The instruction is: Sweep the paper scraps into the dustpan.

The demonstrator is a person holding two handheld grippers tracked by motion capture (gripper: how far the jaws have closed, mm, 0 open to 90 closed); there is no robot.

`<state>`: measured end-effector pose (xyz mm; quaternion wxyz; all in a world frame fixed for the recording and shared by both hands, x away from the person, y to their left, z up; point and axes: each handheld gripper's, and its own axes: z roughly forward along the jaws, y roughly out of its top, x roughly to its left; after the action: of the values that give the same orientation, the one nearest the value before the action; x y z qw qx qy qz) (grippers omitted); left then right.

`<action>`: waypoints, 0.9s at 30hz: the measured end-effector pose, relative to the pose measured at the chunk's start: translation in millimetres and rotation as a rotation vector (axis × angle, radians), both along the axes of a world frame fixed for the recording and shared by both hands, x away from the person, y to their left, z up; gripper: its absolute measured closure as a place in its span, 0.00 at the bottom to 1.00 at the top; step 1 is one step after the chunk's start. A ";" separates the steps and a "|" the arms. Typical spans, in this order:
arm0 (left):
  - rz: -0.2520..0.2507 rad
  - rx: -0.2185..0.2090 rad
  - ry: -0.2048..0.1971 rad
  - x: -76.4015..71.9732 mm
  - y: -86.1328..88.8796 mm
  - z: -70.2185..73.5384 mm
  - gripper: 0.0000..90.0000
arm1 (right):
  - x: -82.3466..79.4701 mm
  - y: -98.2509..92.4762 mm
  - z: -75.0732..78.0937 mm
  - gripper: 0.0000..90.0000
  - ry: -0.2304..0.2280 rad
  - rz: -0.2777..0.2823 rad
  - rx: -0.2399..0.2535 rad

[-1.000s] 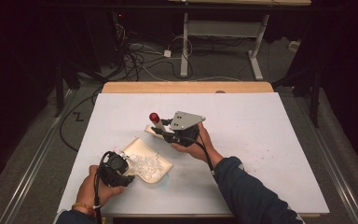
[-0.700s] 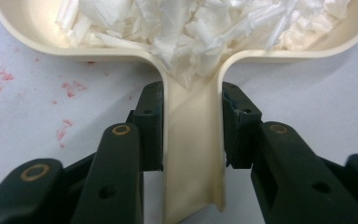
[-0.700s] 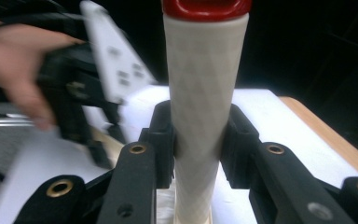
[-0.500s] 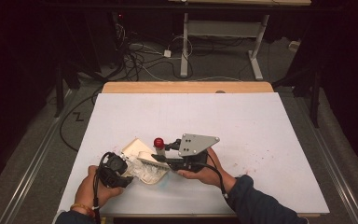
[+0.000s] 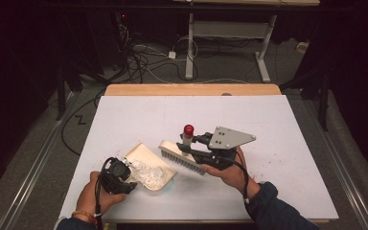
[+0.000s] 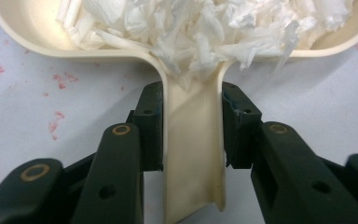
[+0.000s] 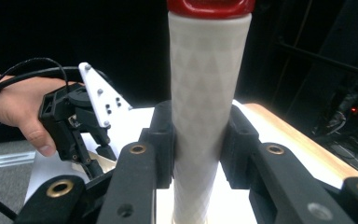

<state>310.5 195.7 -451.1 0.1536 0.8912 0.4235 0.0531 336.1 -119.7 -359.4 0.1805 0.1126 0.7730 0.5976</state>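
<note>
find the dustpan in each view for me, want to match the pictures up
High view: the dustpan lies at lower left centre on the white table, shreds inside, its handle end at the left gripper.
Left gripper view: its handle runs up the middle between the jaws, the pan across the top.
Right gripper view: a cream sliver at lower left, below the other gripper.
Shared landmark: the left gripper.

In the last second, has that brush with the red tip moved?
Yes. The brush swung toward the person, then back out, ending right of its start, beside the dustpan.
</note>
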 end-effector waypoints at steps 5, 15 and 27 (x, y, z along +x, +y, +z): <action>0.010 -0.008 -0.002 0.7 2.9 -0.4 0.69 | -1.1 -24.1 4.8 0.78 0.021 -0.017 0.007; 0.029 -0.016 -0.010 2.3 5.1 -1.0 0.69 | -10.1 -70.9 14.6 0.78 0.036 -0.064 -0.012; 0.055 -0.040 -0.019 6.8 6.8 -1.9 0.69 | -27.8 -137.6 11.5 0.78 0.119 -0.101 -0.034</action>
<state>317.3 202.5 -452.9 0.1737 0.8755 0.4472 0.0571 308.3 -257.3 -347.9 0.1661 0.1835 0.7856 0.5670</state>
